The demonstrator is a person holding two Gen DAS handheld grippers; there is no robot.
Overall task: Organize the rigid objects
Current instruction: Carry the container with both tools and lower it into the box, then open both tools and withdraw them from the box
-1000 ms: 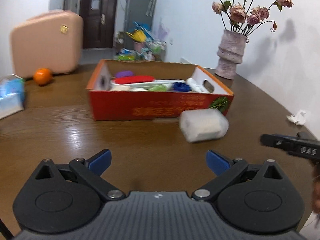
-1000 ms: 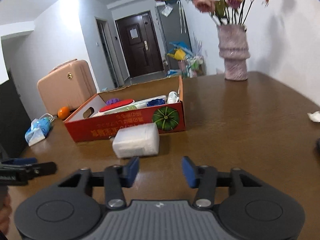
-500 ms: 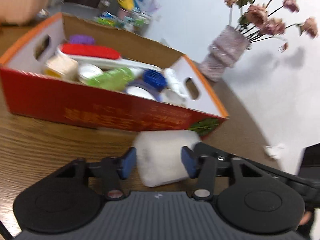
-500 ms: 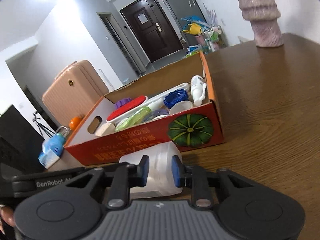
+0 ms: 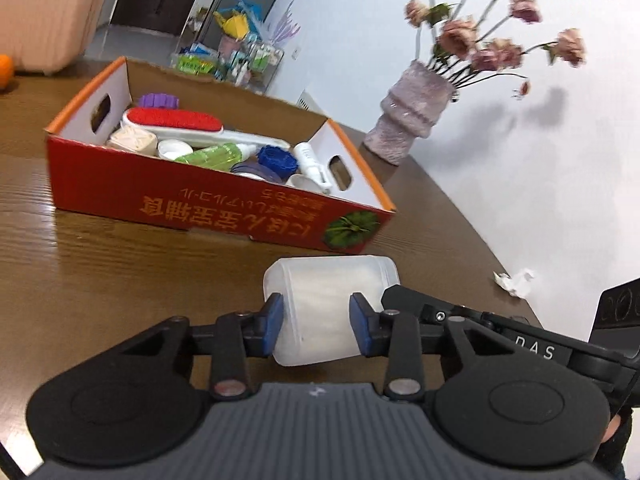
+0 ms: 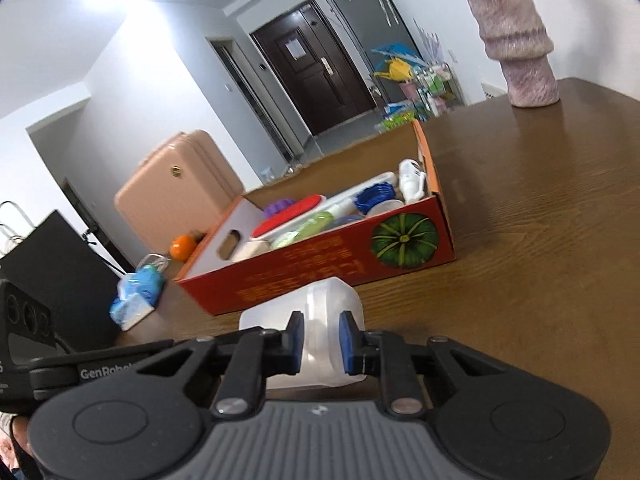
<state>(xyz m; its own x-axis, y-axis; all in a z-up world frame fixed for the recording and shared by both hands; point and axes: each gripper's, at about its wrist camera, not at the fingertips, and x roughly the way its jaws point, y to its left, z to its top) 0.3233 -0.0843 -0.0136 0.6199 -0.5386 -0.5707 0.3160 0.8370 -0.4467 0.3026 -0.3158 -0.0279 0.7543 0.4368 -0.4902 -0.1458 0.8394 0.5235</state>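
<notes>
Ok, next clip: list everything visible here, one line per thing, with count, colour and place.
translucent plastic container: 1, frosted white, on its side in front of the box
cardboard box: 1, red and orange, on the table, filled with small items
red brush: 1, in the box
blue lid: 1, in the box
vase: 1, mauve, with dried roses, behind the box
suitcase: 1, peach, far left
orange: 1, beside the suitcase
tissue pack: 1, blue, left table edge
crumpled paper: 1, white, right
table: 1, brown wood
left tool: shut on the container
right tool: shut on the container

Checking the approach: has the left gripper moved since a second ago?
Yes. The left gripper moved toward the red box, closing onto the white container.
</notes>
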